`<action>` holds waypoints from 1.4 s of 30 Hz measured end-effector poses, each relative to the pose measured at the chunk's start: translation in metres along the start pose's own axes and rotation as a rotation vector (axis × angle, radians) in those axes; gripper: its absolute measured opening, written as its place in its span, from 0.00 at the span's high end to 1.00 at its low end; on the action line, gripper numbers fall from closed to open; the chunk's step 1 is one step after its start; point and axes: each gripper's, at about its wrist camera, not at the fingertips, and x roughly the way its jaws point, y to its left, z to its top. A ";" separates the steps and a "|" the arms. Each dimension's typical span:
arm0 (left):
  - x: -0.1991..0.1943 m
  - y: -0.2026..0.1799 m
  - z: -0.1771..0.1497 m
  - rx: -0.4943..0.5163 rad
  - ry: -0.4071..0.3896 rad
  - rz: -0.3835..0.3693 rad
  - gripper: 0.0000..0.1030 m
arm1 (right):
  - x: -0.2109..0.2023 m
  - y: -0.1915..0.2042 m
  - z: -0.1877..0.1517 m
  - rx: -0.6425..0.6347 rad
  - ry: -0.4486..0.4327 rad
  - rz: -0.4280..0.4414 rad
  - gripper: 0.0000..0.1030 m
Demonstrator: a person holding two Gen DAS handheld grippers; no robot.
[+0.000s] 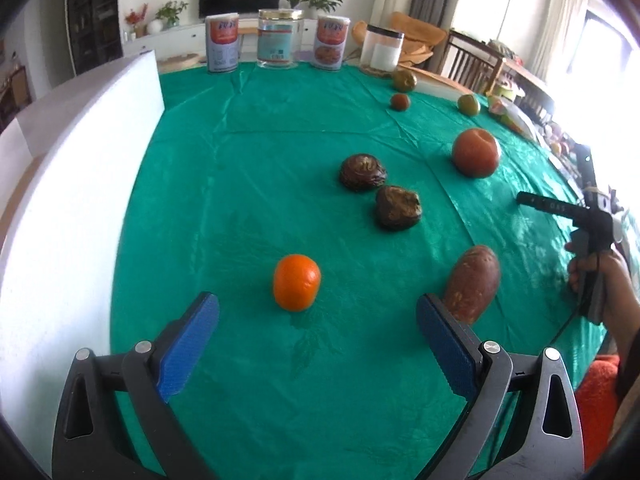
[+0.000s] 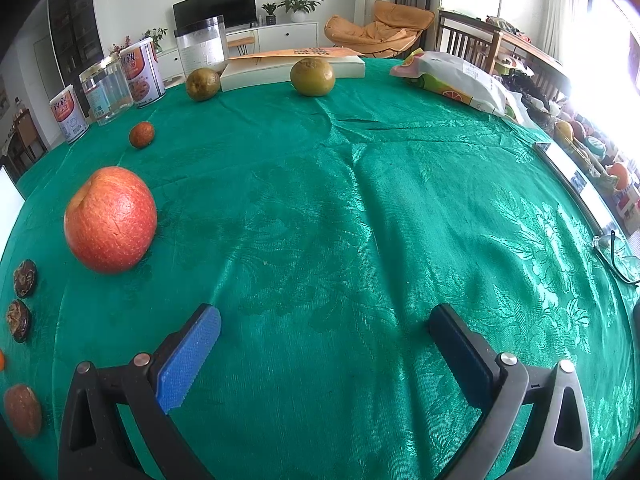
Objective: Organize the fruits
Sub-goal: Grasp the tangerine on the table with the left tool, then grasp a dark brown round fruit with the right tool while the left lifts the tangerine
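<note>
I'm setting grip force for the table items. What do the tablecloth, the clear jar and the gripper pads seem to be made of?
Tablecloth: woven green fabric with a satin sheen, judging by its floral pattern and creases.
Clear jar: transparent with a gold lid; glass or hard plastic, can't tell which.
Left hand-held gripper pads: blue and finely ribbed, likely rubber or soft plastic.

Right claw [image 2: 324,344] gapes empty over green tablecloth [image 2: 360,200], apple [image 2: 110,219] left.
</note>
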 end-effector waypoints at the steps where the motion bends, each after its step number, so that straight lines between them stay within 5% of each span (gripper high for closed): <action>1: 0.006 -0.003 0.002 0.026 0.012 0.027 0.05 | 0.000 0.000 0.000 0.000 0.000 0.000 0.00; 5: 0.025 -0.005 0.005 0.046 0.034 0.061 0.13 | 0.000 0.000 0.000 0.004 0.000 0.002 0.00; 10: 0.037 -0.006 0.004 0.063 0.049 0.070 0.57 | 0.000 0.000 0.000 0.004 0.000 0.002 0.00; 11: 0.036 -0.005 0.004 0.067 0.045 0.070 0.76 | 0.000 0.000 0.000 0.004 0.000 0.002 0.00; 17: 0.012 0.004 -0.001 -0.022 0.017 -0.005 0.76 | -0.006 -0.006 -0.004 0.028 -0.014 0.045 0.00; 22: -0.013 0.000 -0.013 -0.019 0.002 -0.061 0.76 | -0.035 0.000 -0.017 0.173 -0.062 0.271 0.00; 28: -0.027 0.000 -0.015 -0.045 0.009 -0.103 0.76 | -0.053 0.089 0.012 -0.084 -0.010 0.322 0.03; 30: -0.033 0.004 -0.016 -0.060 0.010 -0.110 0.76 | -0.059 0.109 0.016 -0.097 0.037 0.394 0.13; 34: -0.041 0.007 -0.023 -0.065 0.014 -0.124 0.76 | -0.073 0.163 0.009 -0.193 0.136 0.524 0.18; 39: -0.046 0.006 -0.026 -0.069 0.010 -0.147 0.76 | -0.063 0.226 0.001 -0.326 0.207 0.524 0.33; 42: -0.052 0.007 -0.026 -0.073 0.002 -0.156 0.76 | -0.046 0.252 -0.003 -0.381 0.237 0.474 0.34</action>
